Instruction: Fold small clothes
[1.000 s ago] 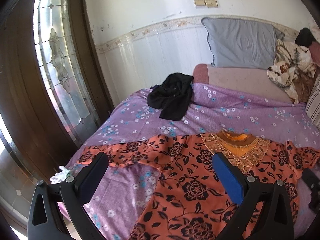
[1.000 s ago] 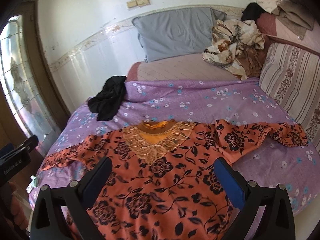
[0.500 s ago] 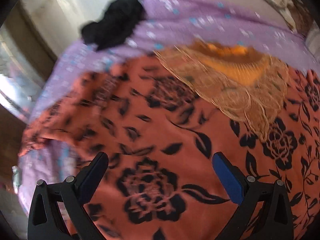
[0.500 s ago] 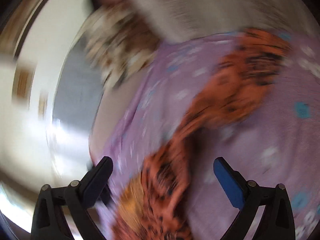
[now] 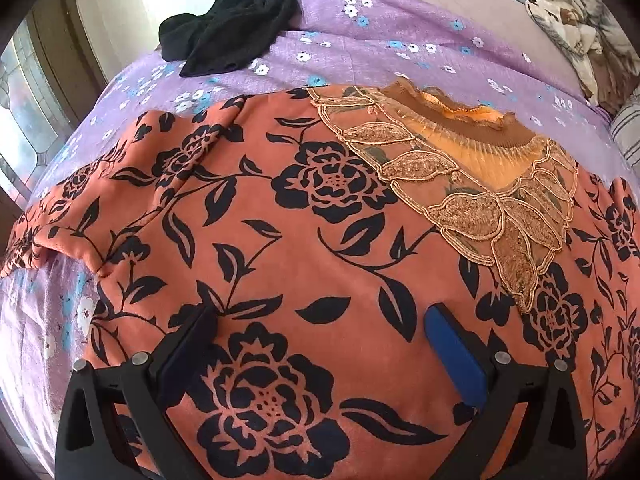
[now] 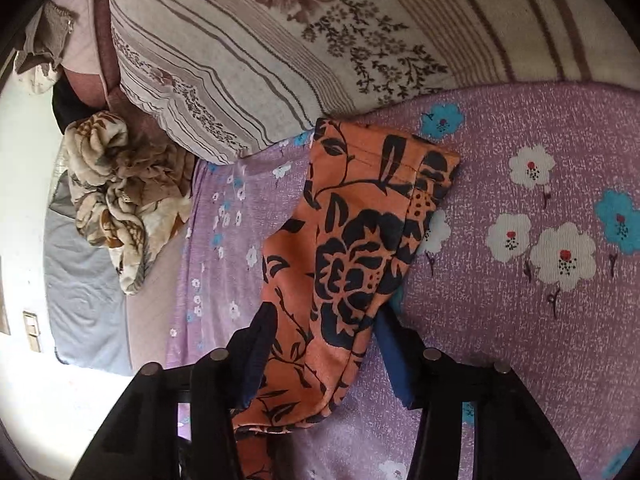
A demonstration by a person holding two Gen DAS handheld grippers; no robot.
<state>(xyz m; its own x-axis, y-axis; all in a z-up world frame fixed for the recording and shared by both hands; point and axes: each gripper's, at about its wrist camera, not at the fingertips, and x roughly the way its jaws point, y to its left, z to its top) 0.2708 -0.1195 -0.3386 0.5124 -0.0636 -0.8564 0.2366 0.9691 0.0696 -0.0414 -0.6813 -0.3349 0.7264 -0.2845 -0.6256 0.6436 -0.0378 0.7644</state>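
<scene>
An orange top with black roses [image 5: 304, 240] lies spread flat on the purple flowered bedsheet [image 5: 360, 48], its gold lace collar [image 5: 472, 168] at the upper right. My left gripper [image 5: 320, 332] is open, low over the top's chest, fingers apart with cloth under them. In the right wrist view the top's right sleeve [image 6: 360, 232] lies on the sheet [image 6: 540, 184]. My right gripper [image 6: 324, 328] is open, its two fingers on either side of the sleeve, partly closed in around it but not pinching.
A black garment [image 5: 232, 20] lies crumpled at the far left of the bed. A striped flowered pillow [image 6: 300, 40] stands just beyond the sleeve cuff. A crumpled beige blanket [image 6: 120, 192] and a grey pillow [image 6: 84, 300] lie at the bed's head.
Both grippers dropped from a raised view of the bed down to the cloth. The left went to the chest. The right swung to the right sleeve and narrowed its opening around it.
</scene>
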